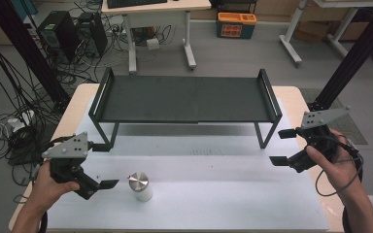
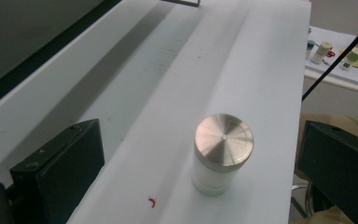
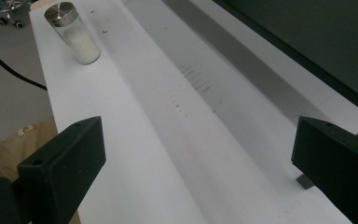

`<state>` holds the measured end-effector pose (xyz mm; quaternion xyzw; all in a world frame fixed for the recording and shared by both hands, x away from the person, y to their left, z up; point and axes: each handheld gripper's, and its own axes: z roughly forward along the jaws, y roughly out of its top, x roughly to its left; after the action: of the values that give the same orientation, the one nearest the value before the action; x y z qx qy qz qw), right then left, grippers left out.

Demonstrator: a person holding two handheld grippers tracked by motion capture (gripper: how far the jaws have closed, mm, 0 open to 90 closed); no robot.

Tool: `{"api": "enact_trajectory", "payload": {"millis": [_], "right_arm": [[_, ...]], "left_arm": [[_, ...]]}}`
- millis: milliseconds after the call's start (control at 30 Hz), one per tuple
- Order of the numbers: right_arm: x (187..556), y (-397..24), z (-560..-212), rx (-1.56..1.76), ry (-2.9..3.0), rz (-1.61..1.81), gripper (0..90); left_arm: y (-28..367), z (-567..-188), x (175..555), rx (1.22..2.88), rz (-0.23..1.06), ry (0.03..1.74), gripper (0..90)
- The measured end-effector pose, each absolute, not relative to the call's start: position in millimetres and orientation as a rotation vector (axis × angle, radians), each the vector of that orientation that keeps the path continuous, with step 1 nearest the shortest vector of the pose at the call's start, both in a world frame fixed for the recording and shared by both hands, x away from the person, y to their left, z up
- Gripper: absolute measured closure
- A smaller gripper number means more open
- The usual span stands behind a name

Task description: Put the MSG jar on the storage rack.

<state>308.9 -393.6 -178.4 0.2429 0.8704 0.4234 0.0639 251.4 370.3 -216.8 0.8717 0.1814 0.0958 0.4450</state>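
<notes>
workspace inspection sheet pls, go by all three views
surface: white mat on a wooden table, faint scuffs
job's things: jar upright, metal lid on, white contents, at front left
clutter: black shelf rack across the back, bare
grippers: left gripper open beside the jar, not touching; right gripper open at right, holding nothing
cables: one trails from each gripper; tangle on floor at left
surroundings: desks, computer tower, orange toolbox
</notes>
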Motion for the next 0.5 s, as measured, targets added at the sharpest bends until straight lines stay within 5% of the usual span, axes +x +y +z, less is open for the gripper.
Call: {"api": "enact_trajectory", "payload": {"millis": [500], "right_arm": [[302, -396, -183, 0.73, 2.623, 1.304, 2.5]], "left_arm": [[353, -249, 255, 2.175, 0.185, 0.466, 0.8]]}}
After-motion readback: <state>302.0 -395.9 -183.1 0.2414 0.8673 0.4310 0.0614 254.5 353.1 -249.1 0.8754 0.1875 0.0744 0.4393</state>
